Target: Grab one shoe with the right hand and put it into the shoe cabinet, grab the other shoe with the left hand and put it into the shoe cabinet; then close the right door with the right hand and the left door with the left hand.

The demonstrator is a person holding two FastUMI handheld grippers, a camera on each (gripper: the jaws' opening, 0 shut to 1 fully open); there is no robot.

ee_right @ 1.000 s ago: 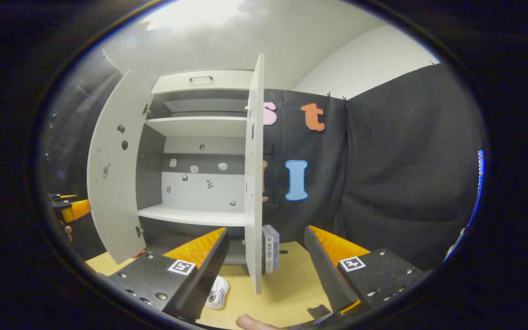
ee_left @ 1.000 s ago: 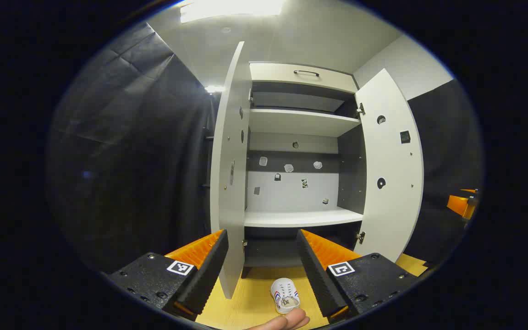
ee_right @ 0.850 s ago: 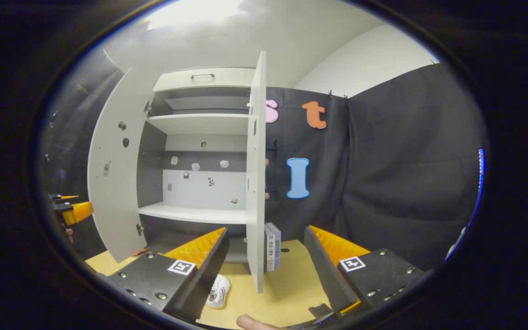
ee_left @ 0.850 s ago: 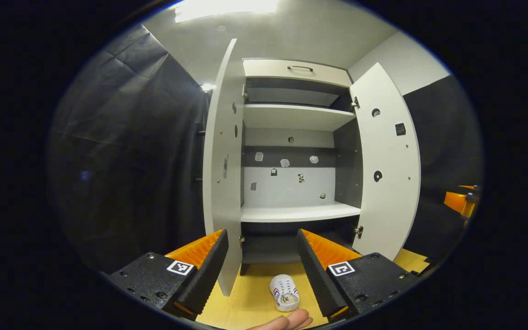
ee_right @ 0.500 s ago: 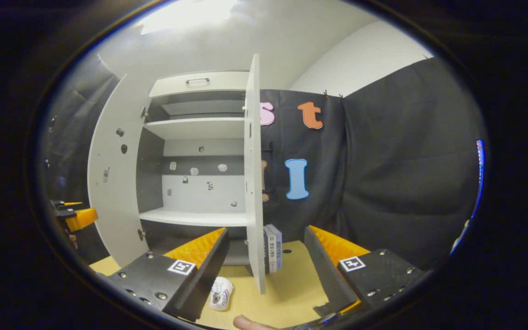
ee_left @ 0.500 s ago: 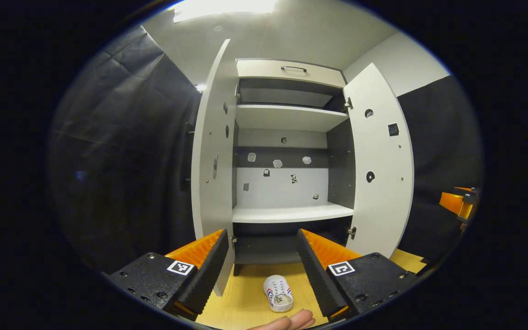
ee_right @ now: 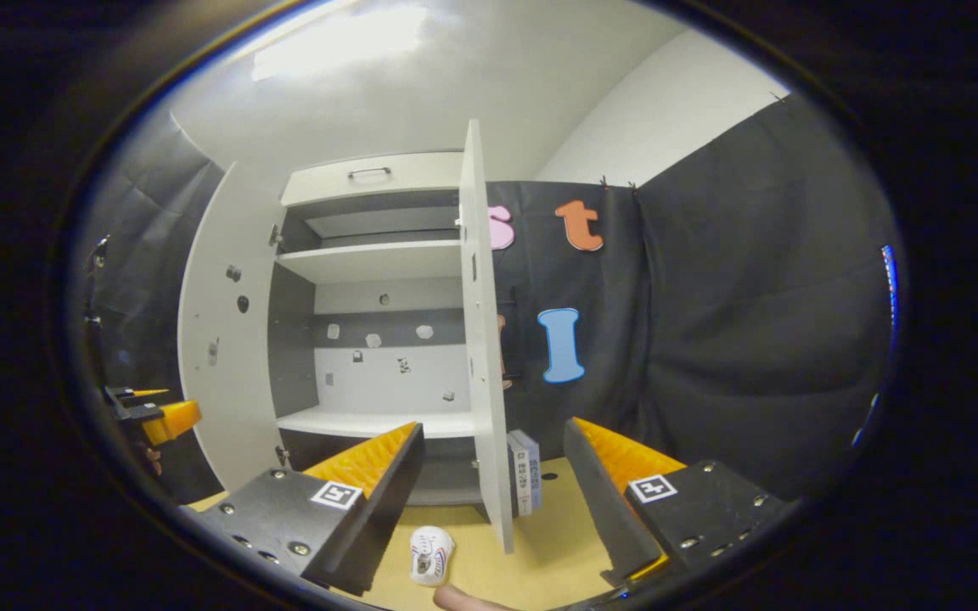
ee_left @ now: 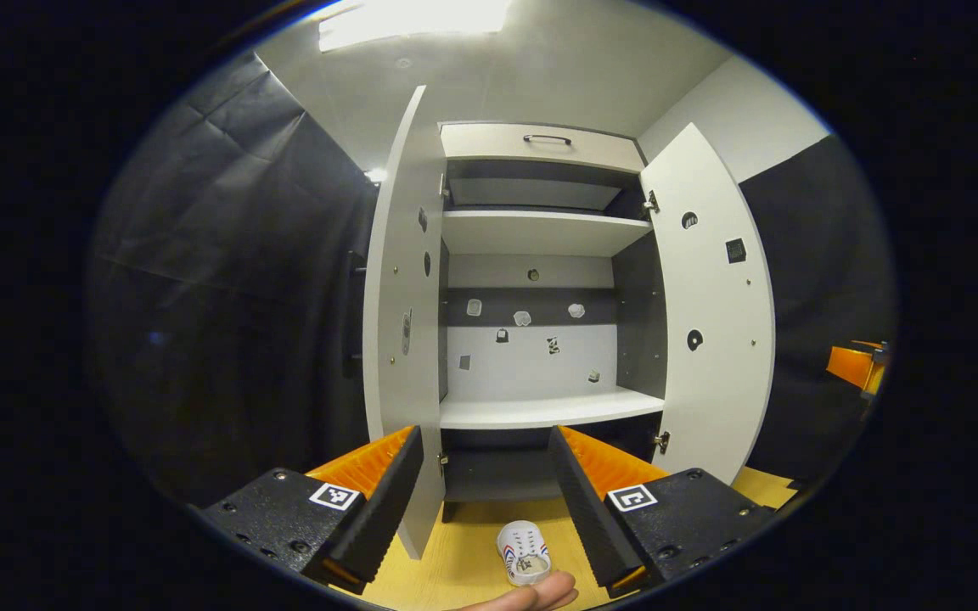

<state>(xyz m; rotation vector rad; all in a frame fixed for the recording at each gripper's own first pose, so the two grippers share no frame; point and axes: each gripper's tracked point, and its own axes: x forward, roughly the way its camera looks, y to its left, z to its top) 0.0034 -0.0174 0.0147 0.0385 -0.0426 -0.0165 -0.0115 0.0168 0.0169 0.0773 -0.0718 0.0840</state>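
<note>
Left gripper view
Left gripper (ee_left: 482,484): fingers spread wide, nothing between them; raised above the floor, facing the cabinet.
Shoe cabinet (ee_left: 540,233): white, both doors swung open; shelves bare.
Left door (ee_left: 400,339): open, inner face showing.
Right door (ee_left: 714,322): open, inner face showing.
Shoe (ee_left: 524,552): small white sneaker with striped side, on the yellow floor (ee_left: 463,556) in front of the cabinet, between the fingers as seen from above.
Fingertip (ee_left: 531,596): a person's, at the bottom edge, just beside the shoe.
Right gripper (ee_left: 856,367): partly seen at the far right; whether open or closed, cannot tell.

Right gripper view
Right gripper (ee_right: 493,479): fingers wide apart, empty.
Shoe (ee_right: 430,556): on the floor near the foot of the right door (ee_right: 482,339).
Books (ee_right: 525,482): upright, just beside the cabinet.
Left gripper (ee_right: 154,416): at far left.
</note>
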